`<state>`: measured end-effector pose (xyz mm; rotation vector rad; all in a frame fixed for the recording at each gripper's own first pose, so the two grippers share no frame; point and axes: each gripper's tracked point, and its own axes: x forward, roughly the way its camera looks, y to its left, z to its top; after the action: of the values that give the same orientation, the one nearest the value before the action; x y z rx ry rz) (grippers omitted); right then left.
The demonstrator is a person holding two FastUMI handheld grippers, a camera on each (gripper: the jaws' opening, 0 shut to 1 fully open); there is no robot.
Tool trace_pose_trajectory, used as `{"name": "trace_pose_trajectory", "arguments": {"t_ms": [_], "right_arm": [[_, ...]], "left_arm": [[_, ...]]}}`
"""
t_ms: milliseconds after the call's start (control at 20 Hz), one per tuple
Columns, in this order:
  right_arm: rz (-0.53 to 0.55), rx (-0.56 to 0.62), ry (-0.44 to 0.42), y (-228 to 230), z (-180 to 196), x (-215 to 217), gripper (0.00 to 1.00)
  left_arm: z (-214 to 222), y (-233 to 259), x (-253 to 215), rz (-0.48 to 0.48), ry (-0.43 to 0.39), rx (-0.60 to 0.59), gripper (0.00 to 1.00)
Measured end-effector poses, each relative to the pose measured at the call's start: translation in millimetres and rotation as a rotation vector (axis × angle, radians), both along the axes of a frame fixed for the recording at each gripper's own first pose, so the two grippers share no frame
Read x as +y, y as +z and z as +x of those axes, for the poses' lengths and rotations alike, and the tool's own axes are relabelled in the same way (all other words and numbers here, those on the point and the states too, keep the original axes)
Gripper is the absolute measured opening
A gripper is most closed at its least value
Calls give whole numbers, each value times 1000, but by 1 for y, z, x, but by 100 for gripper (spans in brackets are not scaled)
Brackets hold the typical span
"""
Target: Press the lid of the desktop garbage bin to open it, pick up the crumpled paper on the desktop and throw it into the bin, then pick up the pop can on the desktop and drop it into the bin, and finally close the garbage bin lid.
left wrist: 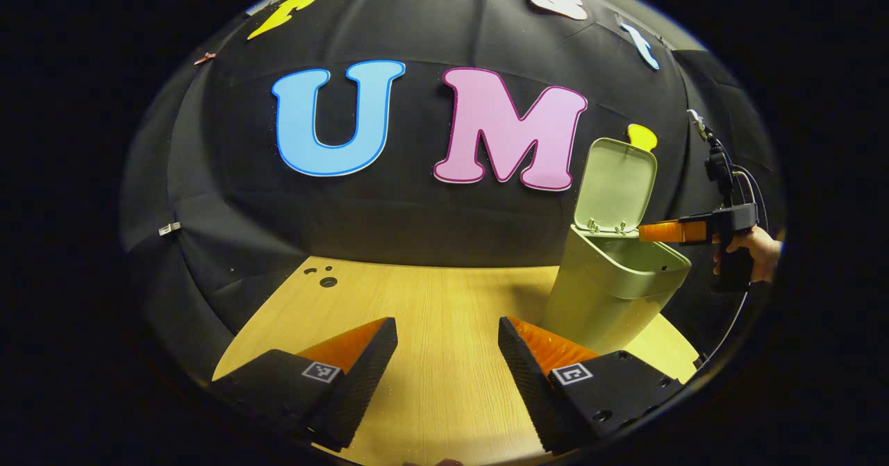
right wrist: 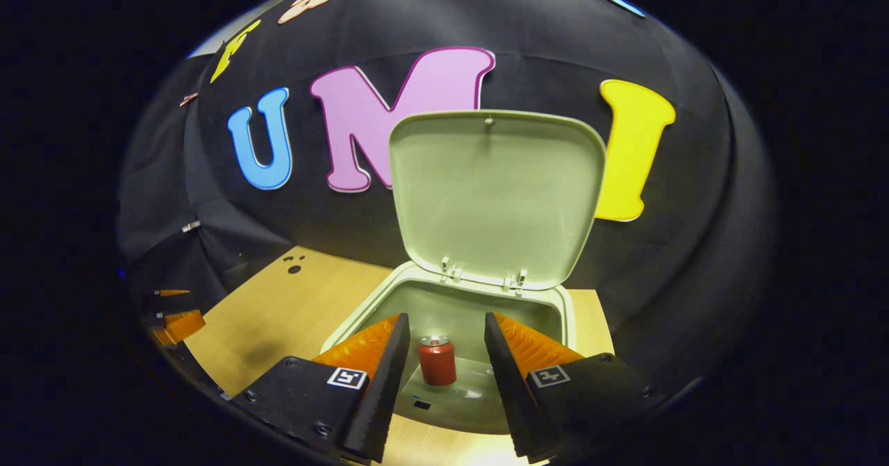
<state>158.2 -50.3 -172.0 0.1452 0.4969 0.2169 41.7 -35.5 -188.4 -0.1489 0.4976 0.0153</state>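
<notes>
Can [right wrist: 437,362] lies inside the bin [right wrist: 444,299]; right hand-held gripper [right wrist: 439,355] gapes empty, so push the raised lid [right wrist: 493,195], frame centre, down squarely.

Brightness: dim booth overall; the desk [left wrist: 444,299] is the brightest surface, warm yellow, in both views.
Light source: from above and in front, judging by the lit desk and the pale inside of the bin lid [right wrist: 494,195].
Glare: a bright patch on the desk at the bottom edge of the right gripper view.
Shadows: soft dark smudge on the desk left of the garbage bin [right wrist: 444,299] in the right gripper view; the wall cloth falls to near black at the sides.
Distortion: strong fisheye; the desk edge and cloth seams bow outward.
Sharpness: centre crisp; the rim softens, with a thin blue fringe at the top edge.
</notes>
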Motion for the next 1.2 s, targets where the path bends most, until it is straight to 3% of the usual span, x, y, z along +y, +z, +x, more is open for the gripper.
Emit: {"name": "trace_pose_trajectory", "arguments": {"t_ms": [400, 700, 950, 1200], "right_arm": [[-5, -217, -118, 92, 7, -41, 71], [56, -408, -188, 175, 52, -58, 74], [134, -449, -234, 180, 93, -62, 75], [100, -433, -259, 157, 123, -66, 79]], "left_arm": [[11, -5, -20, -63, -84, -10, 95], [6, 0, -25, -68, -53, -13, 95], [-16, 4, -22, -72, 5, -4, 95], [-29, 9, -16, -59, 62, 0, 95]]}}
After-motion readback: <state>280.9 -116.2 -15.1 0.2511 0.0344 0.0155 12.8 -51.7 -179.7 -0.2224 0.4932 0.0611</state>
